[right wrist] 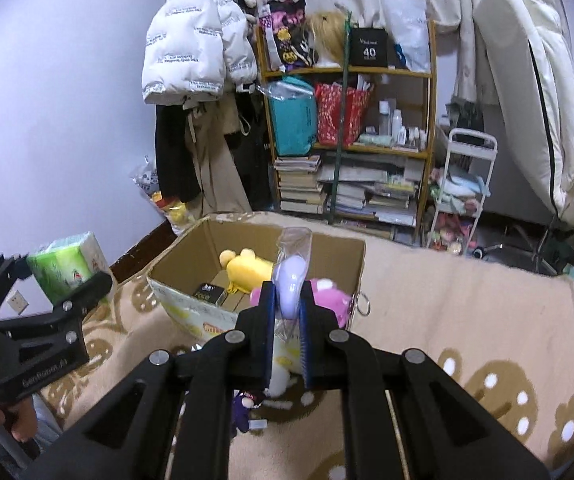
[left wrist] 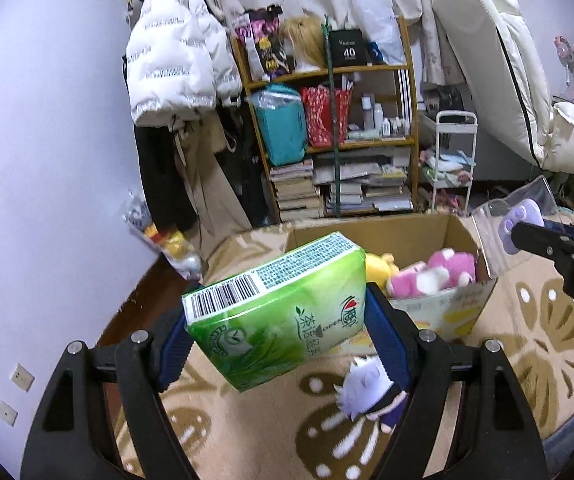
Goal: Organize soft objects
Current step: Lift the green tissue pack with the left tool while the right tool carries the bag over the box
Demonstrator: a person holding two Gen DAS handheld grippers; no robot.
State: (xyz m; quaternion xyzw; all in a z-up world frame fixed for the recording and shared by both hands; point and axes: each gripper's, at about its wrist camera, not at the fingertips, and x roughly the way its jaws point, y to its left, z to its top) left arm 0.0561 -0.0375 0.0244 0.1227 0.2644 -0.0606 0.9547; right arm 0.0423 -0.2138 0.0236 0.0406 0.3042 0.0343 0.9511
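A green tissue pack [left wrist: 277, 312] is gripped between the blue pads of the left gripper [left wrist: 279, 332], its jaws set wide around the pack's two ends, and it is held tilted in the air above a beige patterned blanket [left wrist: 527, 340]. In the right wrist view the same pack [right wrist: 67, 266] is seen at the far left, raised beside the left edge of the cardboard box [right wrist: 327, 248] and apart from it. A small white-haired doll [left wrist: 367, 394] is seen lying on the blanket below the pack, just in front of the box [left wrist: 383, 232]. The open box is placed on the blanket at centre, and a yellow plush toy [right wrist: 247, 270] and a pink-and-white plush toy [right wrist: 335, 300] are contained in it, the yellow one to the left of the pink one. A pale purple soft toy in a clear plastic wrapper [right wrist: 293, 280] is clamped by the right gripper [right wrist: 289, 312], its jaws drawn narrow on it, and it is held over the near edge of the box. In the left wrist view that toy [left wrist: 521, 226] is seen at the far right, held up beside the box's right wall. A wooden bookshelf [right wrist: 427, 76] is seen behind, against the wall.
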